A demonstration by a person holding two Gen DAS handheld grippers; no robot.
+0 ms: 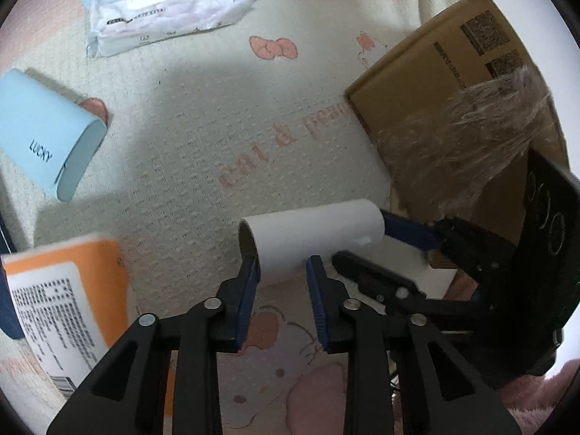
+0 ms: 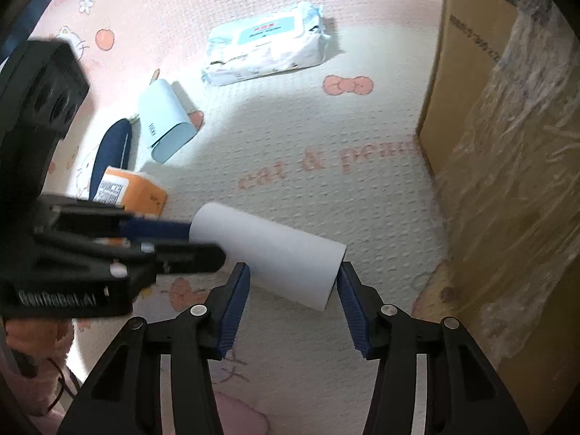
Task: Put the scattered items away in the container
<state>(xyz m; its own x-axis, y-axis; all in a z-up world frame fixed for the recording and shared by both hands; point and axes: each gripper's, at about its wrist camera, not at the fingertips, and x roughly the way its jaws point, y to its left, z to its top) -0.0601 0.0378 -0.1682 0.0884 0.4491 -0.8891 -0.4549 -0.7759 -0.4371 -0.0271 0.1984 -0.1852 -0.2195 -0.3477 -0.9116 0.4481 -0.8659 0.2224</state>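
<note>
A white paper roll (image 1: 311, 233) is held above the play mat between both grippers. My left gripper (image 1: 282, 268) is shut across one end of the roll. My right gripper (image 2: 293, 277) grips the roll (image 2: 268, 255) lengthwise, one finger at its open end, and also shows at the right in the left wrist view (image 1: 409, 233). The cardboard box (image 1: 460, 108), partly wrapped in clear film, stands to the right (image 2: 507, 145). On the mat lie a baby-wipes pack (image 1: 163, 7), a light blue "LUCKY" case (image 1: 47, 134) and an orange box (image 1: 69, 297).
The mat (image 1: 224, 137) is cream and pink with cartoon prints. A dark blue object (image 2: 112, 152) lies beside the orange box (image 2: 134, 192) and the blue case (image 2: 165, 125). The wipes pack (image 2: 264, 47) lies farther back.
</note>
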